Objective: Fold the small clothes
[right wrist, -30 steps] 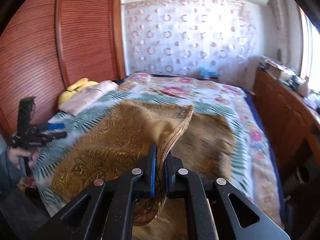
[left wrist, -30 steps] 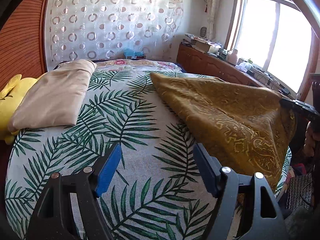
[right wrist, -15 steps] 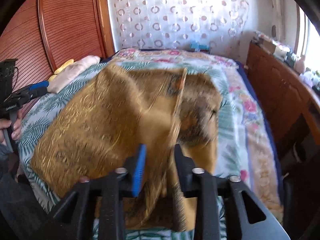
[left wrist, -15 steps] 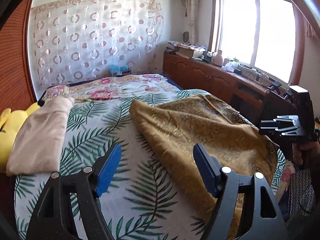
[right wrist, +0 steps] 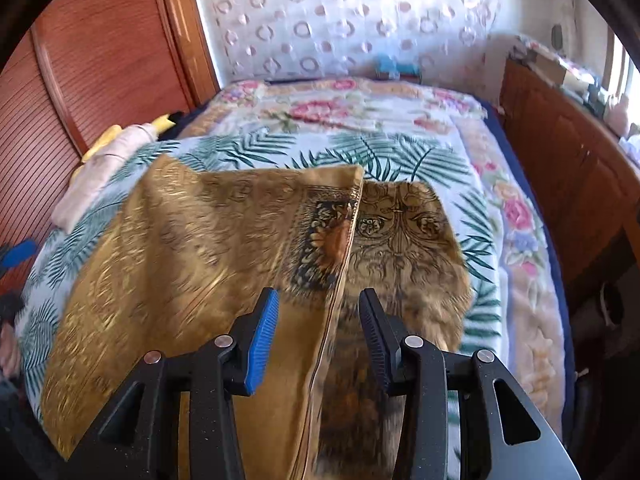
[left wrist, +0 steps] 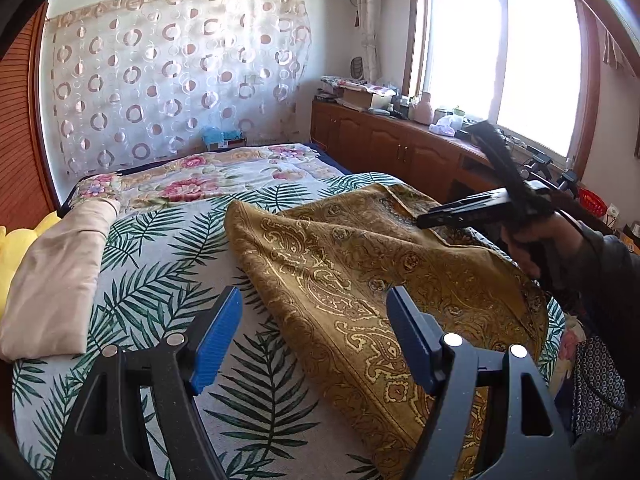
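Note:
A golden-brown patterned cloth (left wrist: pixel 360 288) lies on the palm-leaf bedspread (left wrist: pixel 160 264), partly folded over itself, with its near edge hanging off the bed. My left gripper (left wrist: pixel 314 340) is open and empty above the cloth's left edge. In the right wrist view the cloth (right wrist: pixel 192 240) is blurred and its folded edge runs between the fingers. My right gripper (right wrist: pixel 318 332) is open with that edge loose in the gap. The right gripper also shows in the left wrist view (left wrist: pixel 472 212), over the cloth's far right side.
A folded beige garment (left wrist: pixel 60 276) lies at the bed's left side beside a yellow cushion (left wrist: pixel 16 256). A floral quilt (left wrist: pixel 224 176) covers the far bed. A wooden cabinet (left wrist: pixel 400 152) runs along the right under the window. A wooden wardrobe (right wrist: pixel 80 80) stands left.
My right gripper has opened and let go of the cloth's corner, which has dropped onto the bed. My left gripper has risen and tilted up, still open.

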`<action>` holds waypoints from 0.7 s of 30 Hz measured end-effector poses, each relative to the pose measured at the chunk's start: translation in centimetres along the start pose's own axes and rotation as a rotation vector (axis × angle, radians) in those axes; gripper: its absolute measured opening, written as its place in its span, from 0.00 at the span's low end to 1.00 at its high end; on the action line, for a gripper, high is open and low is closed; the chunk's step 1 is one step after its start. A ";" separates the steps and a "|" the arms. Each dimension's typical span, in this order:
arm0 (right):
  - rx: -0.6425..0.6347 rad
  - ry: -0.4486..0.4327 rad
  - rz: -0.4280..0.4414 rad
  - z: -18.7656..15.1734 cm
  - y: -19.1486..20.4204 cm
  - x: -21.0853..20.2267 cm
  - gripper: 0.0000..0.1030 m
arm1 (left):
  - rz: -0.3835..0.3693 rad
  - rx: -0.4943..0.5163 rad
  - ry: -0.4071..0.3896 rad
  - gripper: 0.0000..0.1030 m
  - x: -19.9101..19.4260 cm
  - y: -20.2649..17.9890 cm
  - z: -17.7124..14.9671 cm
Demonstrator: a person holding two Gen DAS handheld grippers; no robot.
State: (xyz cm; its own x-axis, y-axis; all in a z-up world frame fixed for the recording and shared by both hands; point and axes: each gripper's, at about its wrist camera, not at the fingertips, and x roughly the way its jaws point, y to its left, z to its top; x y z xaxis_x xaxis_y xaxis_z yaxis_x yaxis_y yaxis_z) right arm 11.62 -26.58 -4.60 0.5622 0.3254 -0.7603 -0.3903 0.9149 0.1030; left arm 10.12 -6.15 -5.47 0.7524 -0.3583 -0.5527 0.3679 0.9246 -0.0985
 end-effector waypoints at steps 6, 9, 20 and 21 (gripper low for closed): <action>0.048 0.028 0.053 1.6 -0.4 2.1 0.42 | -0.006 -0.016 0.016 0.73 0.3 -0.1 -0.6; -0.006 0.031 0.071 1.6 0.3 2.3 0.35 | -0.010 -0.021 0.026 0.73 0.4 -0.2 -0.9; -0.122 -0.121 -0.031 1.2 1.8 -2.1 0.01 | -0.020 -0.031 0.031 0.73 0.3 -0.5 -1.3; -0.119 -0.145 -0.036 1.4 1.5 -3.0 0.01 | -0.021 -0.031 0.031 0.73 0.3 -0.4 -1.3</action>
State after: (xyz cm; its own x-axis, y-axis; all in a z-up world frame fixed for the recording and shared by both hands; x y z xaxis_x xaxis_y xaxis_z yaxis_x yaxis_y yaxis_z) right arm 10.36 -25.79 -1.28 0.6736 0.3316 -0.6606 -0.4466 0.8947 -0.0062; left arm 9.49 -6.51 -6.71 0.7276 -0.3736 -0.5754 0.3656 0.9208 -0.1357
